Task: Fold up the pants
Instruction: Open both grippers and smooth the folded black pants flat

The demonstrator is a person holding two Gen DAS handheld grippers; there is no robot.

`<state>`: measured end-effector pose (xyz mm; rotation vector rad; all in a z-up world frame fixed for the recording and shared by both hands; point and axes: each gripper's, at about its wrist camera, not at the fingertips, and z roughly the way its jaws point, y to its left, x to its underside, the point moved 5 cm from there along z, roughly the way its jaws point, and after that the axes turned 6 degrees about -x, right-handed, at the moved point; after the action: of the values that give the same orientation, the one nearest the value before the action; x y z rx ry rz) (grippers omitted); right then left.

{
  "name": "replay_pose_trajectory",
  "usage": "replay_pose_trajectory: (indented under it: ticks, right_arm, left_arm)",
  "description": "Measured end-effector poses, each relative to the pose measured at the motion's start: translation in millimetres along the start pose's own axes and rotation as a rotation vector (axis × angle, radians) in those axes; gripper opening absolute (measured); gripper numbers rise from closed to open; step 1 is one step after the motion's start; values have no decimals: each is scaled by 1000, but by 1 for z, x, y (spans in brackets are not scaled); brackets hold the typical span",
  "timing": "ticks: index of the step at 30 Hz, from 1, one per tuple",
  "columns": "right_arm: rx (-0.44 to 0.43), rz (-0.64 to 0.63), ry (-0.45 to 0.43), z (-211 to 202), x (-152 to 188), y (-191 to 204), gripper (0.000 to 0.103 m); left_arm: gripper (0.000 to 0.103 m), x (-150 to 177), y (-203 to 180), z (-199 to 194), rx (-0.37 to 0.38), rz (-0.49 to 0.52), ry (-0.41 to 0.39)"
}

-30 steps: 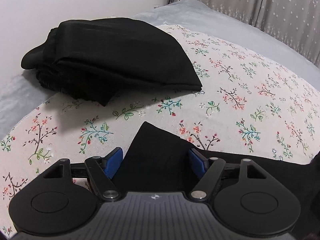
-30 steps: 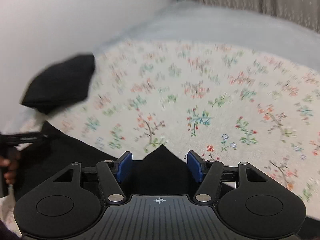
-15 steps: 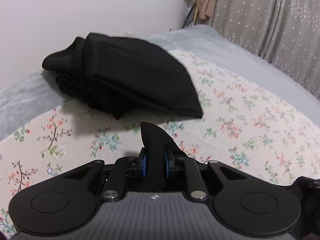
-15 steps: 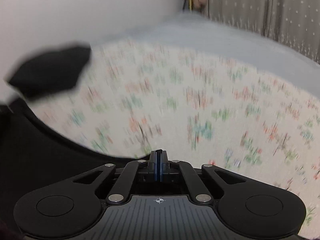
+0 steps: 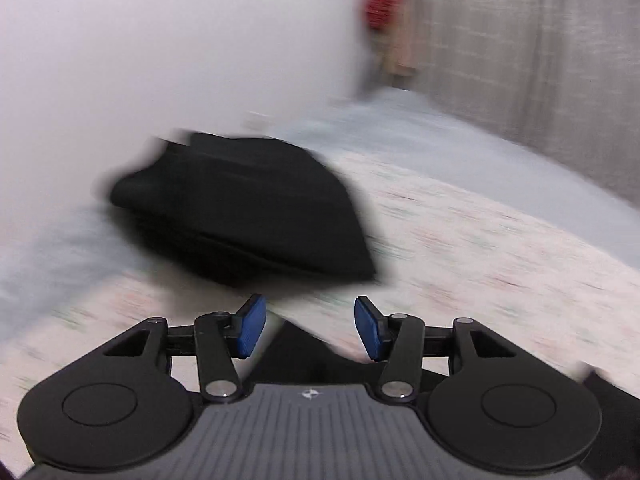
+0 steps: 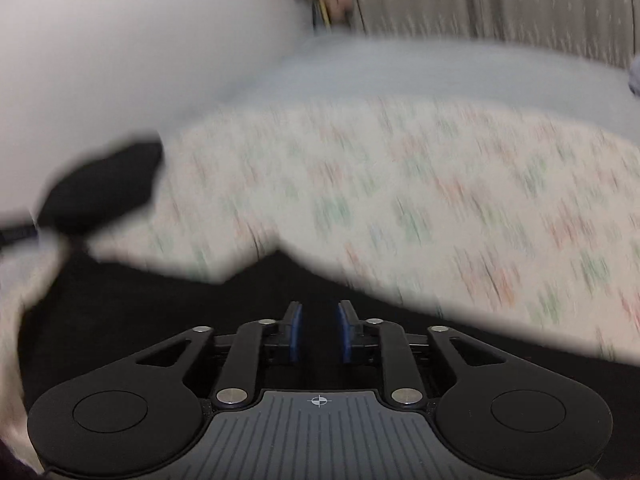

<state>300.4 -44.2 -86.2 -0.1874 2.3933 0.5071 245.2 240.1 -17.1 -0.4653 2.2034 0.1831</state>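
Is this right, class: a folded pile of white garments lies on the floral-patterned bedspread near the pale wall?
Not quite. The folded pile of garments is black, not white, as the left wrist view shows. It does lie on the floral-patterned bedspread near the pale wall.

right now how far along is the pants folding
Done: one folded black pile lies at the far edge of the floral sheet. In hand: another pair of black pants lies spread in front. The left gripper and the right gripper are both opening, and neither's pads press on cloth. Left: this pair shows no fold yet, though blur hides detail.
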Motion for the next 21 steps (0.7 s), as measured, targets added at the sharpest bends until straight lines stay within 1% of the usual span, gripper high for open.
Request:
replay_pose_trajectory:
  ticks: [1,2,3,4,5,6,7,8,11,13,14,16,17,18,19,20,21]
  right_arm:
    - [41,10,25,0,13,-12,20]
    - [69,42,36,-4,26,-29,19]
    - [53,89,9,-15,36,-46,19]
    - [34,143,-13,-28,43,-64,19]
    - [35,190,-19,-44,51,-81,18]
    - [59,209,-19,-61,59,-96,18]
    - [99,198,-12,-76,66,-108,17]
    - [141,169,-1,-91,73,-121,21]
    - [317,125,43,-134,100,-174,20]
    - [382,137,32,-164,118,-212,20]
    - [428,160,28,-178,127,-230,21]
    - [551,251,-1,-211,146,-263,23]
    - [603,305,-36,-229,157,-275,32]
    - [651,363,-76,-247,170,-284,34]
    - [665,404,-97,-260,181,-291,38]
    - [651,429,-101,-271,191,-294,42]
    - [641,440,-119,-281,198,-293,43]
  left_arm:
    - [38,10,-17,0,69,33,36]
    - [37,21,-34,0,117,76,70]
    - [37,32,-51,1,141,129,97]
    - [37,44,-65,3,138,186,119]
    - [37,52,-74,6,120,233,136]
    - [37,61,-80,10,89,276,150]
    - [38,67,-83,15,54,308,162]
    - [38,71,-82,20,19,328,170]
    - [40,71,-76,23,-54,355,122]
    - [40,71,-72,23,-75,359,112]
    - [40,72,-71,22,-78,356,108]
    - [40,71,-66,19,-98,348,101]
    - [39,72,-66,14,-109,344,97]
    - [39,73,-66,8,-108,337,92]
    - [39,74,-70,-2,-83,331,82]
    - [38,75,-75,-14,-45,328,68]
    - [39,77,-82,-27,-6,332,50]
